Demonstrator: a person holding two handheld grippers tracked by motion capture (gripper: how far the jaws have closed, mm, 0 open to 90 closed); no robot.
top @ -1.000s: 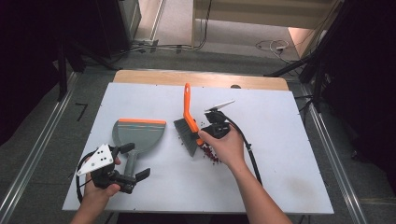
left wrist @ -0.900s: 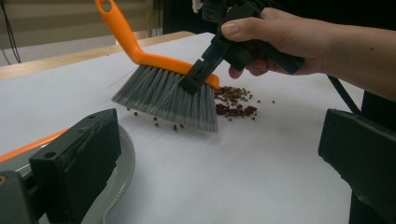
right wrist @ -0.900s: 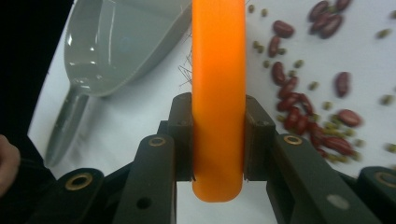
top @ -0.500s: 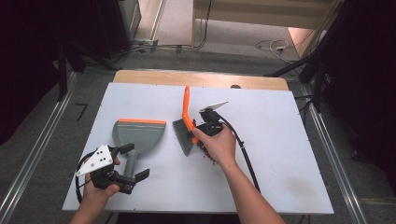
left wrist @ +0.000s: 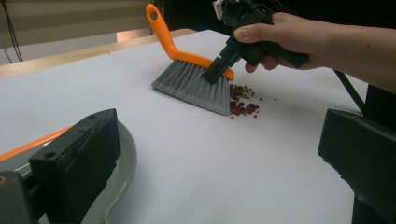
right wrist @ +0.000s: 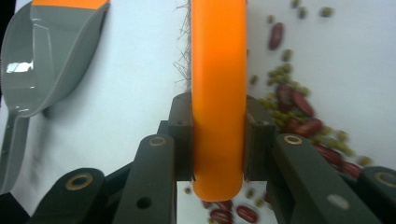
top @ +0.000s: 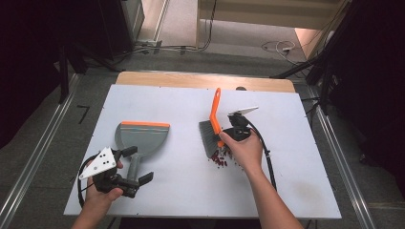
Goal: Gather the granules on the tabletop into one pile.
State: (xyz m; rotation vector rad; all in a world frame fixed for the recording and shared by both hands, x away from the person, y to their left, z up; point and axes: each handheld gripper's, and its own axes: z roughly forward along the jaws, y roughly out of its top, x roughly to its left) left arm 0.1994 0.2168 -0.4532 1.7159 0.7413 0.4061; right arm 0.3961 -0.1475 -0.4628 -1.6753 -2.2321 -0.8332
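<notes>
Item: brush (top: 213, 125), orange handle and grey bristles, clamped across its orange back between the jaws of the right gripper (top: 224, 141); in the right gripper view the orange back (right wrist: 218, 98) is seen pressed by a jaw on each side, its end reaching just below them. Bristles are set down on the white surface (top: 296, 176), spread to the far side of the jaws. Item: scattered beans (top: 220, 159), red and green, lying loose on the surface just beside the bristles and under the right jaw. Item: dustpan (top: 142, 139), grey with an orange lip, lying flat on the surface, well apart from the brush. Left gripper (top: 139, 164): jaws held wide with nothing between them; the dustpan's handle is seen running in between and below them, untouched as far as can be told.
</notes>
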